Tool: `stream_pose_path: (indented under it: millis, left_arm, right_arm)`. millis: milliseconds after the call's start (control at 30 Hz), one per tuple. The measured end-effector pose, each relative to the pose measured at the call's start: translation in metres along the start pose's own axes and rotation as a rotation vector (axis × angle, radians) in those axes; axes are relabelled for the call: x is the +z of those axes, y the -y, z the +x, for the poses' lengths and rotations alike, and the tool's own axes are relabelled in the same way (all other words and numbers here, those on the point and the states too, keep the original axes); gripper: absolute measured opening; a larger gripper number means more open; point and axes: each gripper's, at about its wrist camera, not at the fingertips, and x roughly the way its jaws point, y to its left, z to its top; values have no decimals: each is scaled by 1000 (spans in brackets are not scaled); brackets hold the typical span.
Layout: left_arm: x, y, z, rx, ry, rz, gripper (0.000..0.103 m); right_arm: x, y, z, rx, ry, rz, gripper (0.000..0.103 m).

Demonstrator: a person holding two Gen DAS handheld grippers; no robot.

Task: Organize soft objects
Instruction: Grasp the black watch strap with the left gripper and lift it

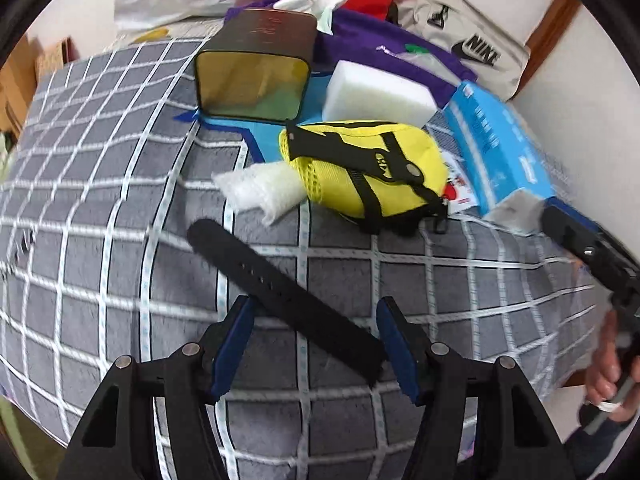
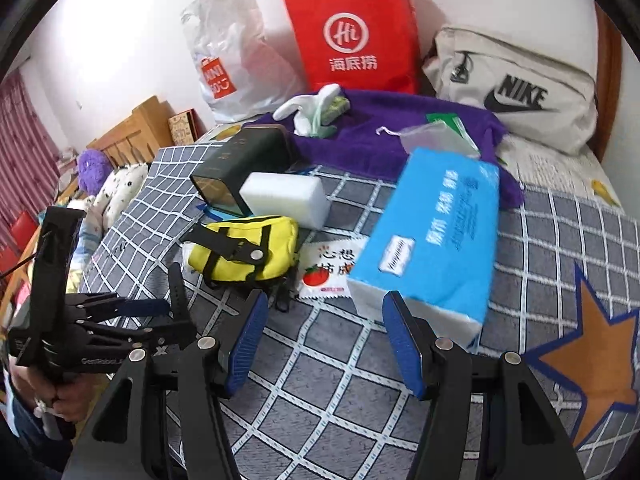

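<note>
Above checkered blanket [image 1: 100, 208], both grippers gape empty

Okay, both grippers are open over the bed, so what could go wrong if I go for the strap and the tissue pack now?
The black strap lies flat and slanted across the left gripper, so the pads may pinch the checked blanket too. The tissue pack looks wider than the right gripper stands open and may slip. It also overlaps the tomato packet, which could get dragged along.

red paper bag [image 2: 352, 32] beside a nike bag [image 2: 516, 88] against the wall.
</note>
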Motion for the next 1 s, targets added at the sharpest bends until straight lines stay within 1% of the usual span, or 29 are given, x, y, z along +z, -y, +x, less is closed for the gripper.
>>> stream_pose_path:
  millis: [100,133,200,233,267,300,333,400,433,500,567,633,667,700,833,867,900,933,1000]
  left_arm:
    - [6,7,4,53,11,30,62]
    - [7,10,5,69,21,42,58]
    - [9,11,5,107,42,73,44]
    - [8,12,3,102,55,96,34]
    - [8,10,0,88,65,103,31]
    - [8,8,-3,86,79,107,14]
    - [6,4,-6,77,79,114,6]
    - [5,-2,-8,72,64,110,9]
    - [3,-7,-9,77,56,98,9]
    - [1,-14,-11,62,45,69,11]
    - [2,-19,-12,0,29,21,21]
    - [3,-17,-9,-67,25,-13,48]
    - [4,-14,-8,-76,27,-16,52]
    - [6,-9,-5,-70,32,-11,54]
    - [8,14,4,51,60,54,53]
    - [8,19,6,83,71,75,50]
    - [9,21,7,112,80,97,42]
    - [7,25,8,142,97,134,41]
    - [2,22,5,133,111,156,38]
  right_arm:
    - [-3,6,3,4,-10,30,60]
    - [-3,8,3,3,-9,33,60]
    - [-4,10,4,4,-7,38,60]
    - [-4,10,4,5,-6,39,60]
    - [-4,10,5,4,-6,41,60]
    - [-4,11,5,5,-7,43,60]
    - [-5,11,6,5,-8,44,60]
    - [-5,10,7,8,-9,44,60]
    - [-5,9,8,9,-11,44,60]
    - [-6,6,10,16,-14,40,60]
    - [-8,4,12,19,-21,32,60]
    - [-9,2,15,23,-30,26,60]
    - [-9,0,16,24,-34,23,60]
    - [-9,0,16,23,-37,21,60]
    - [-10,-2,14,21,-33,14,60]
    - [-10,-2,13,19,-31,15,60]
    - [-11,-1,12,18,-29,17,60]
    - [-11,0,11,18,-27,19,60]
    - [-12,2,11,16,-27,28,60]
